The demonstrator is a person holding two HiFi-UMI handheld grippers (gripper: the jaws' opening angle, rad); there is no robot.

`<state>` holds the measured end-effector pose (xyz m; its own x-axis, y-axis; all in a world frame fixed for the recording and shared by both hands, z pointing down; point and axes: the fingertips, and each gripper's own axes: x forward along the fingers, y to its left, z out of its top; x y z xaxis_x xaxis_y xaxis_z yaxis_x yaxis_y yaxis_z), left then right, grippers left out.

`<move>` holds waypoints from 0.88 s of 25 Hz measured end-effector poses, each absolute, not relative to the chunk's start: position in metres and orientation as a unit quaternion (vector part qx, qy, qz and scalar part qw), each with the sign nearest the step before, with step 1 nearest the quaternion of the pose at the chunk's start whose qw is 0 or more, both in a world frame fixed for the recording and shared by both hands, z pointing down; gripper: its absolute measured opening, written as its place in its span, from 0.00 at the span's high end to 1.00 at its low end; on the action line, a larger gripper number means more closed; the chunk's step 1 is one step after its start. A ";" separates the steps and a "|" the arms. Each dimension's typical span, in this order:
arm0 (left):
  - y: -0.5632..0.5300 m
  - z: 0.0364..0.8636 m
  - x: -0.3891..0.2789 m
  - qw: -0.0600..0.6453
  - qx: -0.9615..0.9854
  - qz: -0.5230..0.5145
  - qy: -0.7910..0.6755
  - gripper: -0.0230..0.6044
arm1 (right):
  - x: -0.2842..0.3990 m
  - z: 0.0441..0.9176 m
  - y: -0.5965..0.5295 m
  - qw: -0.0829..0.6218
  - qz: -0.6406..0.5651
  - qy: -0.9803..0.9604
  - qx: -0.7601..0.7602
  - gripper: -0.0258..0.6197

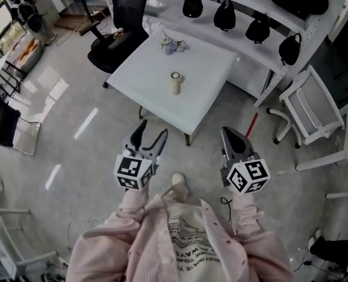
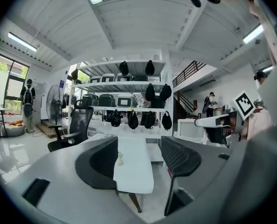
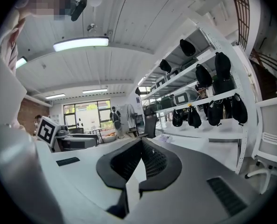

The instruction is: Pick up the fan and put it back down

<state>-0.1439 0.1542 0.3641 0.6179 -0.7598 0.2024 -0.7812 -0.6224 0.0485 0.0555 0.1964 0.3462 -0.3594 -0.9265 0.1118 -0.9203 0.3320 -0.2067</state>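
Note:
The fan is a small cream thing that stands upright near the middle of the white table. In the left gripper view the fan shows far off on the table, just inside the left jaw. My left gripper is open with nothing between its jaws, and hangs over the floor short of the table's near edge. My right gripper hangs beside it at the right, shut and empty. From their own cameras, the left gripper stands wide and the right gripper has its tips together.
A black office chair stands at the table's far left. A small pale bunch lies on the table's far side. Behind it a shelf carries several black bags. A white chair stands at the right, a dark folding chair at the left.

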 end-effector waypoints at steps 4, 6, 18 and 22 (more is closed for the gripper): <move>0.116 0.369 -0.144 0.070 0.899 0.088 -0.424 0.54 | 0.054 0.350 0.158 0.008 -0.121 0.814 -0.569 0.96; 0.099 0.373 -0.146 0.071 0.899 0.091 -0.422 0.54 | 0.051 0.350 0.142 0.006 -0.121 0.814 -0.569 0.96; 0.053 0.404 -0.132 0.092 0.905 0.113 -0.399 0.56 | 0.049 0.370 0.094 -0.007 -0.139 0.812 -0.567 0.96; 0.038 0.415 -0.129 0.101 0.901 0.120 -0.404 0.56 | 0.049 0.373 0.074 0.003 -0.145 0.821 -0.553 0.96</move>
